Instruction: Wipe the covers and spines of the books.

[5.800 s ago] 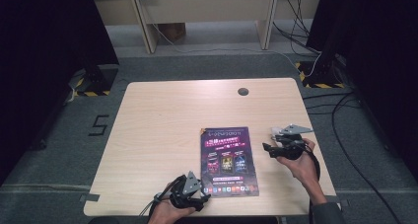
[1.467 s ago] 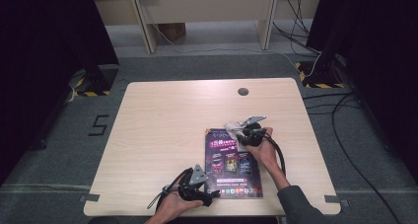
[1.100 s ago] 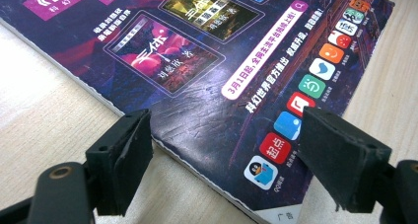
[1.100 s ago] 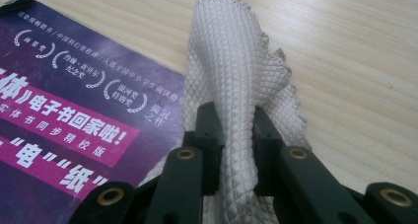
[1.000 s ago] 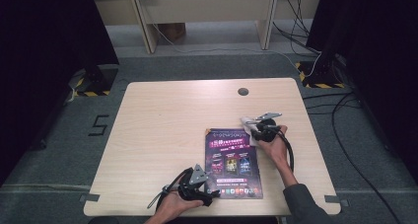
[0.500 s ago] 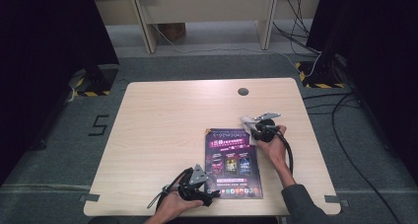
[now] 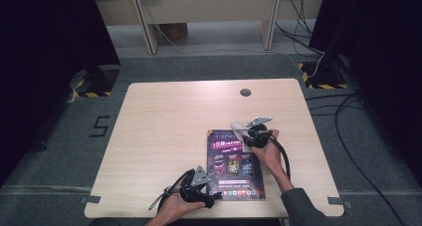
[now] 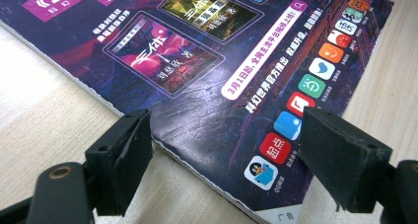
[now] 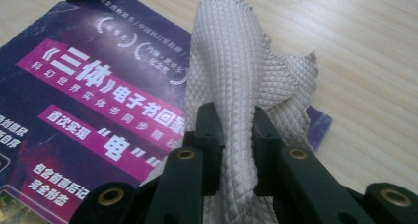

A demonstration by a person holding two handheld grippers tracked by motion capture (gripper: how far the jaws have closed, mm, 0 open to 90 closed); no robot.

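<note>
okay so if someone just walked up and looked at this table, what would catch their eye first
Probably the purple magazine with bright pink banners, lying flat on the near right part of the pale wooden table. Next, the white waffle-textured cloth pinched in the right gripper, resting over the magazine's far right corner. The left gripper stands open at the magazine's near left corner.

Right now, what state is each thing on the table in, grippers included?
Magazine: shut, flat on the table, cover up.
White cloth: bunched, clamped, lying over the magazine's top corner.
Right gripper: shut on the white cloth.
Left gripper: jaws open, straddling the magazine's bottom edge; whether they press on it, I can't tell.
</note>
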